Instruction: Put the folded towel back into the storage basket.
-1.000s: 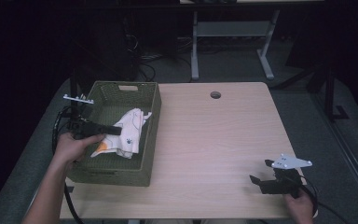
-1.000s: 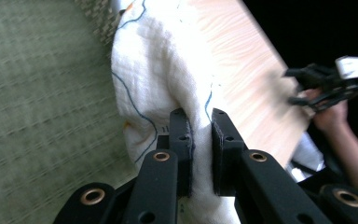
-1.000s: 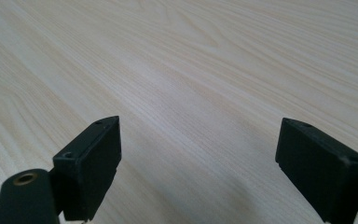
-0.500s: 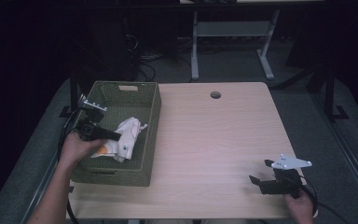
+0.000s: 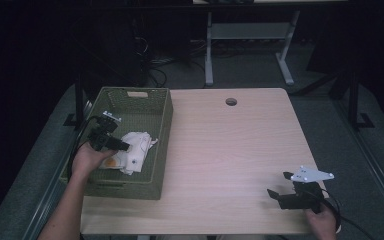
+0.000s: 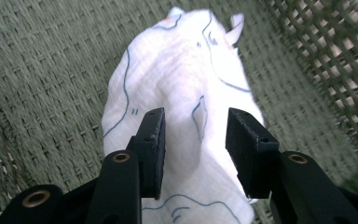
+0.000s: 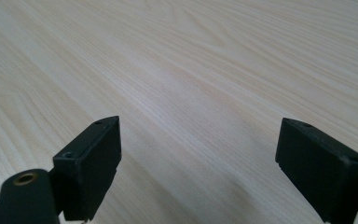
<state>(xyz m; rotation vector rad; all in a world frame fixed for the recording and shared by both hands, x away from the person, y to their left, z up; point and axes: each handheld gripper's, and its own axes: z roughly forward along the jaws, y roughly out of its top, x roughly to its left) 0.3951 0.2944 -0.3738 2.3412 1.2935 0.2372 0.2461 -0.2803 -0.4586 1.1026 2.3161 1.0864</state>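
Left gripper [image 6: 195, 140], jaws parted astride the white cloth [image 6: 182, 93] in the basket [image 5: 160, 125], should probably close squarely on the fold.

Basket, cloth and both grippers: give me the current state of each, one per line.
Green basket: upright on the table's left side, holding the cloth.
White cloth: crumpled, lying on the basket floor.
Left gripper: inside the basket, jaws open astride a fold of the cloth.
Right gripper: jaws wide open over the bare table.

A light wooden surface [image 5: 230, 150] has a round hole [image 5: 231, 102] near its far edge. Behind it stands a grey metal frame [image 5: 245, 40] on dark floor [image 5: 330, 115].
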